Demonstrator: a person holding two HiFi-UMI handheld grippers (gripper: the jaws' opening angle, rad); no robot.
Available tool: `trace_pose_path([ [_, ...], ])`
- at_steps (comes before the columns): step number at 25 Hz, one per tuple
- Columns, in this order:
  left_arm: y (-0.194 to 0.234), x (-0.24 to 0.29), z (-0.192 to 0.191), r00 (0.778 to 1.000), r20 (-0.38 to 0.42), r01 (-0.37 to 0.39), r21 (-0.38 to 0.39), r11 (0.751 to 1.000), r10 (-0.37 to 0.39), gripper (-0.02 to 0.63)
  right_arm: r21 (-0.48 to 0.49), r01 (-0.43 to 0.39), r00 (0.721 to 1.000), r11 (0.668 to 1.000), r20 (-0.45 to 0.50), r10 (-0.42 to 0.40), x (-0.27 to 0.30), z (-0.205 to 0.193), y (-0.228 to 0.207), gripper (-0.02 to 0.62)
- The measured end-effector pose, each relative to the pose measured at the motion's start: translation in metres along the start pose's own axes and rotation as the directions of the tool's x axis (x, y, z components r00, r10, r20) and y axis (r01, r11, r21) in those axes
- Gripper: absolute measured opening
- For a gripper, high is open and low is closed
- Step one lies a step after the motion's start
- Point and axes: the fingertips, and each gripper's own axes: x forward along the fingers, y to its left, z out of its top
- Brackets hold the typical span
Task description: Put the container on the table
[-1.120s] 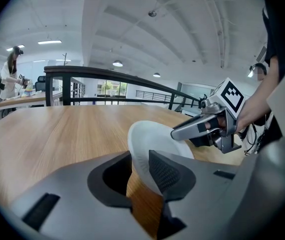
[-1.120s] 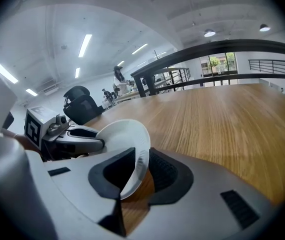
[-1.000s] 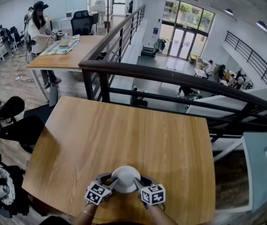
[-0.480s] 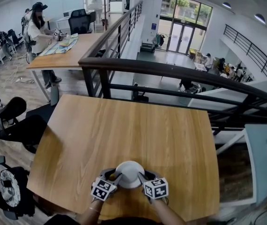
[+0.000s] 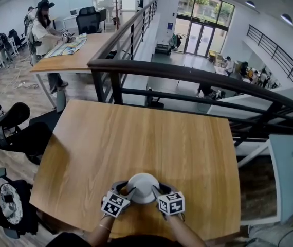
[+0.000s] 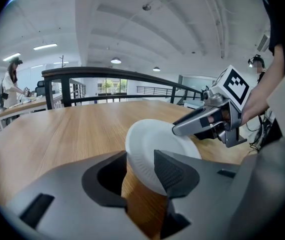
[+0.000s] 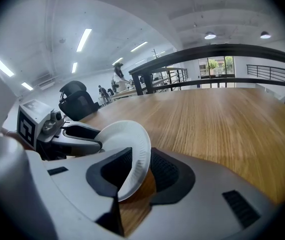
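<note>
Head view: white container (image 5: pixel 143 187) appears to rest on the bench (image 5: pixel 136 133), near its front edge.
Left claw (image 6: pixel 142 165): jaws just opening, rim loose between them.
Right claw (image 7: pixel 141 168): also just opening, rim between, unpinched.
Done: placing, apparently.
Remaining: draw both claws clear.

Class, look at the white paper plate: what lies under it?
The wooden table lies under the paper plate. The plate covers the spot directly below, so whether it rests flat there, or anything lies beneath it, cannot be seen.
</note>
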Motion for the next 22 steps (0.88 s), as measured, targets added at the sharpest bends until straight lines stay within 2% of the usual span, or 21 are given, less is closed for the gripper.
trace_pose_path([
  [12,0.001,0.0,0.0,1.0,0.005,-0.002,-0.028,1.0,0.002,0.201,0.0,0.016,1.0,1.0,0.023,-0.016,-0.002,0.004,-0.004,0.137],
  [17,0.006,-0.003,0.001,1.0,0.007,-0.026,-0.022,0.999,0.026,0.204,0.002,0.029,0.999,1.0,0.026,-0.029,-0.005,0.005,-0.006,0.135],
  [22,0.012,-0.013,0.011,0.997,0.051,-0.056,-0.057,0.997,0.059,0.196,-0.003,0.032,0.996,0.999,0.082,-0.032,-0.014,0.016,-0.005,0.058],
])
